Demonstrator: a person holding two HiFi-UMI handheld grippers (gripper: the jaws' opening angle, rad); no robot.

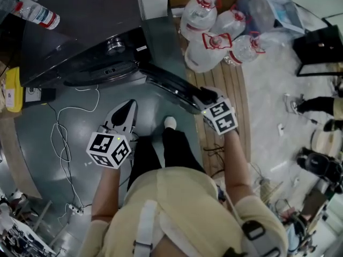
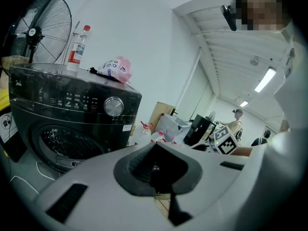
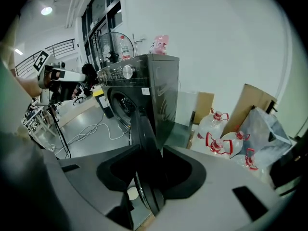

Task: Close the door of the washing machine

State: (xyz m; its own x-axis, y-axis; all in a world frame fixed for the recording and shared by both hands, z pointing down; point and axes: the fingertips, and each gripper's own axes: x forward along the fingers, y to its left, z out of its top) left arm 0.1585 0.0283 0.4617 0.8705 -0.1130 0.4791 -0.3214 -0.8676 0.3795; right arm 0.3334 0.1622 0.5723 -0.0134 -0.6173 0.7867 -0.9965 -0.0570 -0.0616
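Person's beige top [image 1: 177, 208] fills the bottom of the frame, over a grey floor [image 1: 43, 122], with water jugs [image 1: 214, 31] upper right. Black washing machine [image 1: 80, 42] sits upper left, its door [image 1: 166, 84] swung wide open toward centre. Right gripper [image 1: 203, 98] is clamped on the door's edge, and left gripper [image 1: 128, 108] is pinched closed on nothing.

The grey, glossy floor [image 1: 69, 159] carries a dark front-loading washing machine [image 1: 75, 36] at its far left. A thin white cable [image 1: 56, 138] loops over the floor in front of the machine and runs to a white power strip [image 1: 75, 210]. To the right lies a strip of wooden planking [image 1: 238, 98], with four large clear water jugs [image 1: 211, 33] with red caps clustered at its far end. Beyond the planking the floor is pale and scuffed.
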